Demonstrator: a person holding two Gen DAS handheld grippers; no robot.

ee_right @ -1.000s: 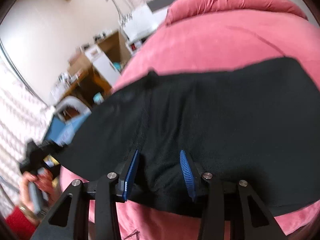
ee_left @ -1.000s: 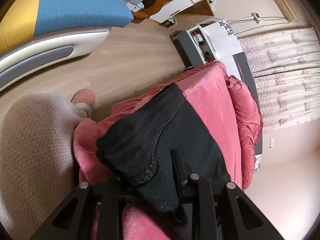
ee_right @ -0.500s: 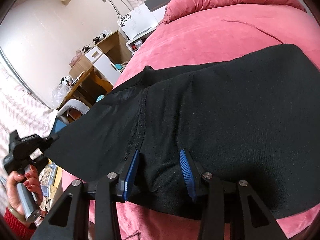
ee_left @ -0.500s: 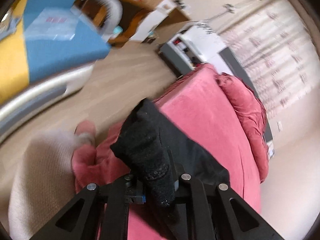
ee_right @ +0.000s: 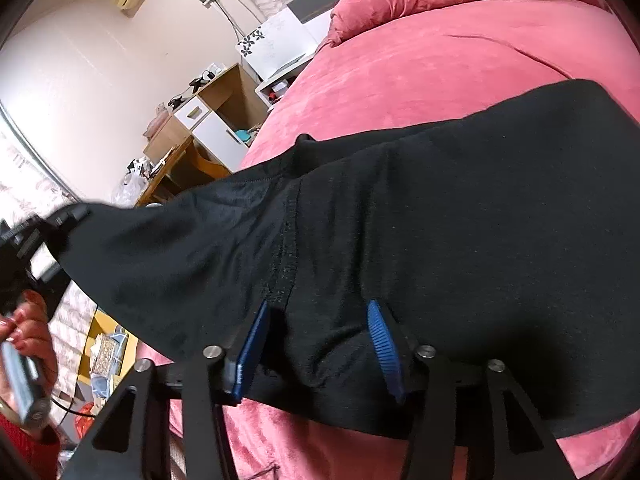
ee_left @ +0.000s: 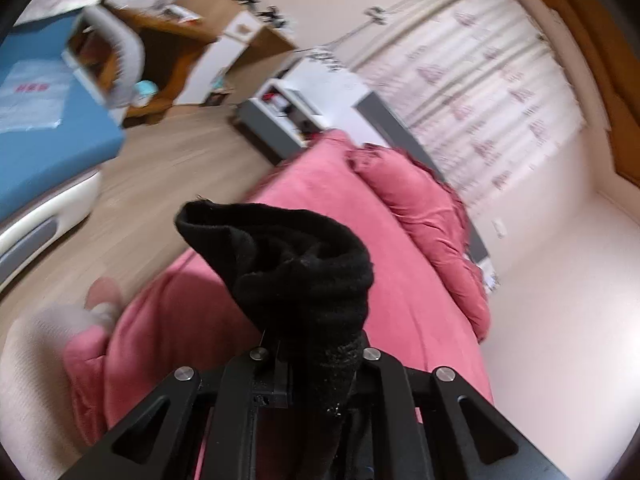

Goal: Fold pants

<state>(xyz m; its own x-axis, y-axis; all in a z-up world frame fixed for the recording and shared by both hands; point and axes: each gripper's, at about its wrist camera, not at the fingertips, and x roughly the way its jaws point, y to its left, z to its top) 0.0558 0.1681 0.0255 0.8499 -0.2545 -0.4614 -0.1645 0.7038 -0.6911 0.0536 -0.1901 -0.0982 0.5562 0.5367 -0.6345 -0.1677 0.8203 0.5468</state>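
Observation:
Black pants [ee_right: 460, 220] lie spread across a pink bed [ee_right: 440, 60]. My left gripper [ee_left: 314, 356] is shut on a bunched corner of the pants [ee_left: 304, 264], held up off the bed. In the right wrist view the left gripper [ee_right: 60, 220] pulls that corner taut out to the left. My right gripper [ee_right: 316, 332] is at the near hem. Its jaws are opening, and a loose fold of black cloth sits between the blue pads [ee_right: 252, 344].
A rumpled pink duvet [ee_left: 432, 216] lies at the head of the bed. Beyond the bed's left side are wooden floor [ee_left: 160, 184], a blue and yellow mattress [ee_left: 48, 132], a wooden desk [ee_left: 180, 52] and a white nightstand [ee_left: 304, 92]. A person's hand [ee_right: 24, 328] holds the left gripper's handle.
The left gripper has risen and rolled, closing on the pants corner and lifting it off the bed. The right gripper's pads have spread slightly; it has stayed in place.

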